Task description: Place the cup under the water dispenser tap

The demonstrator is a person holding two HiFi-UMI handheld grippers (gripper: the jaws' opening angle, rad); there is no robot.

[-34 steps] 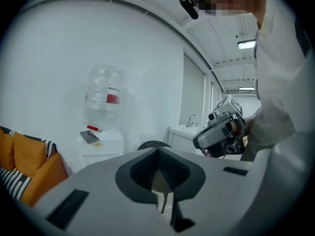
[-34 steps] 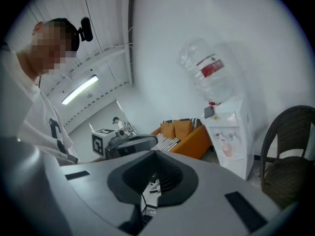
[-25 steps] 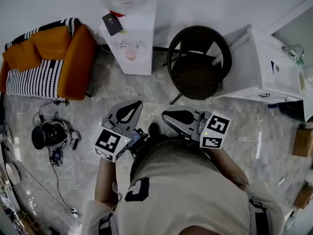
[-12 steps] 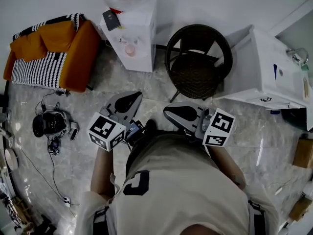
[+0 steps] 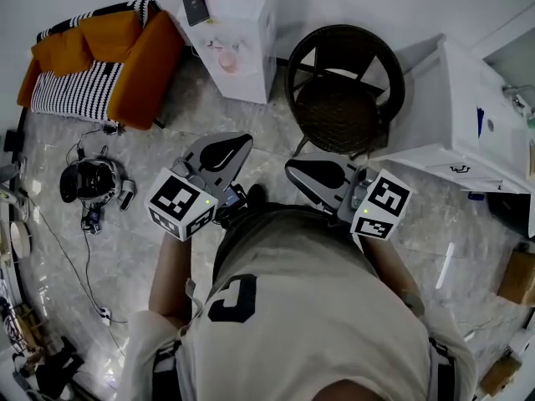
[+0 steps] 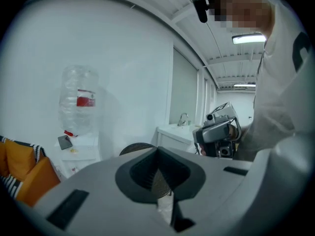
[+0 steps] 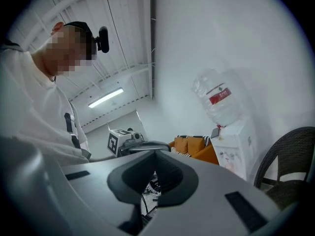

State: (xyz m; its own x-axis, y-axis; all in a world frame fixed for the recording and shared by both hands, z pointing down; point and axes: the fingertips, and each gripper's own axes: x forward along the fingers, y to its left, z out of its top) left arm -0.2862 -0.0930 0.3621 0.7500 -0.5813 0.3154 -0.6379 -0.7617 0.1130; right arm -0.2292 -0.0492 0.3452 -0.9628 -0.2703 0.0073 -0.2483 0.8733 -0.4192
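Note:
The white water dispenser (image 5: pixel 238 40) stands against the far wall with a clear bottle (image 6: pixel 78 100) on top. A small pink cup-like thing (image 5: pixel 227 60) sits in its tap recess. A dark phone (image 5: pixel 196 8) lies on the dispenser's top. My left gripper (image 5: pixel 221 153) is held in front of the person's body, shut and holding nothing, well short of the dispenser. My right gripper (image 5: pixel 313 174) hangs beside it, jaws together and empty. The left gripper view shows its jaws (image 6: pixel 157 173) closed, with the dispenser (image 6: pixel 81 146) far off at left. In the right gripper view, the jaws (image 7: pixel 155 173) meet and the dispenser (image 7: pixel 234 149) is at right.
A round dark wicker chair (image 5: pixel 343 90) stands right of the dispenser, an orange sofa (image 5: pixel 109 57) with a striped throw at its left. A white sink cabinet (image 5: pixel 468 115) is at the right. A headset and cables (image 5: pixel 92 182) lie on the marble floor at left; cardboard boxes (image 5: pixel 517 274) sit far right.
The person has stepped forward: dispenser, sofa and chair slid toward the top of the head view. Both grippers rose a little and stayed shut.

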